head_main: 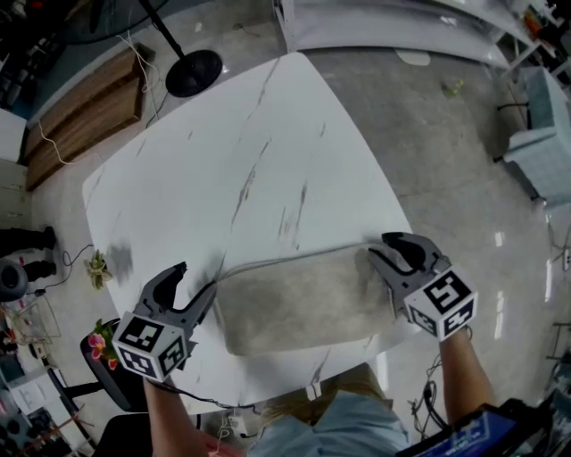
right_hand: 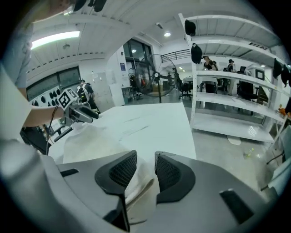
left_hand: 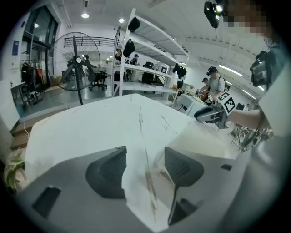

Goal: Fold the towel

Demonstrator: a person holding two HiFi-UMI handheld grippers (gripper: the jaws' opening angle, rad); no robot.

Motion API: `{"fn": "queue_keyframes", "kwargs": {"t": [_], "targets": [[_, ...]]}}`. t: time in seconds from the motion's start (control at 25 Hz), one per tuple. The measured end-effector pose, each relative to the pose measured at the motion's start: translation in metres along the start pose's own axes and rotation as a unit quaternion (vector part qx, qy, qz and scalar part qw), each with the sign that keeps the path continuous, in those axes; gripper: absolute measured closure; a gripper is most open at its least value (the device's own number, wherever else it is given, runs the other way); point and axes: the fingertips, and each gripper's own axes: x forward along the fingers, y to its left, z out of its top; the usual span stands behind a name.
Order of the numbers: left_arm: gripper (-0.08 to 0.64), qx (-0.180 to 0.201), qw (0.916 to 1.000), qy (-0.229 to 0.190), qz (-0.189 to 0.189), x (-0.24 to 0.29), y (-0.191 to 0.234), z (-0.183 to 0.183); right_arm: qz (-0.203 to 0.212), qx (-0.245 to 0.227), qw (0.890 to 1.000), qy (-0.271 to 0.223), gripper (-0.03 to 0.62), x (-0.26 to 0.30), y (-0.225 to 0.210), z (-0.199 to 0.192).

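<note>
A beige towel (head_main: 303, 299) lies folded into a long band near the front edge of the white marble table (head_main: 241, 161). My left gripper (head_main: 198, 278) hovers just off the towel's left end with its jaws wide open. In the left gripper view (left_hand: 145, 159) only bare tabletop shows between them, and the towel (left_hand: 200, 141) lies to the right. My right gripper (head_main: 382, 247) sits at the towel's right end. Its jaws (right_hand: 145, 166) stand apart with the towel's edge (right_hand: 136, 189) lying loose between and below them, and the pads do not press on it.
A standing fan's black base (head_main: 194, 73) and wooden boards (head_main: 85, 116) are on the floor beyond the table's far left. White shelving (head_main: 401, 27) stands at the back right. A flower pot (head_main: 96, 265) sits on the floor to the left of the table.
</note>
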Motion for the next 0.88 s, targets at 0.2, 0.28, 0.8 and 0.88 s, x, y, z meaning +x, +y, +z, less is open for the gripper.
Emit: {"fn": "queue_keyframes", "kwargs": {"t": [0.2, 0.28, 0.8, 0.88], "targets": [[0.442, 0.022, 0.9984, -0.047, -0.021, -0.036, -0.023, 0.023, -0.046, -0.002, 0.998, -0.051, 0.497, -0.021, 0.005, 0.025], [0.523, 0.020, 0.9953, -0.063, -0.070, -0.041, -0.054, 0.026, -0.033, -0.001, 0.998, -0.059, 0.534, -0.029, 0.019, 0.028], [0.551, -0.066, 0.9940, -0.020, -0.084, 0.038, -0.030, -0.014, -0.039, 0.018, 0.999, 0.007, 0.578, 0.010, 0.004, -0.024], [0.551, -0.066, 0.9950, -0.008, -0.074, 0.041, -0.025, -0.019, -0.038, 0.021, 0.999, 0.019, 0.580, 0.015, 0.005, -0.027]]}}
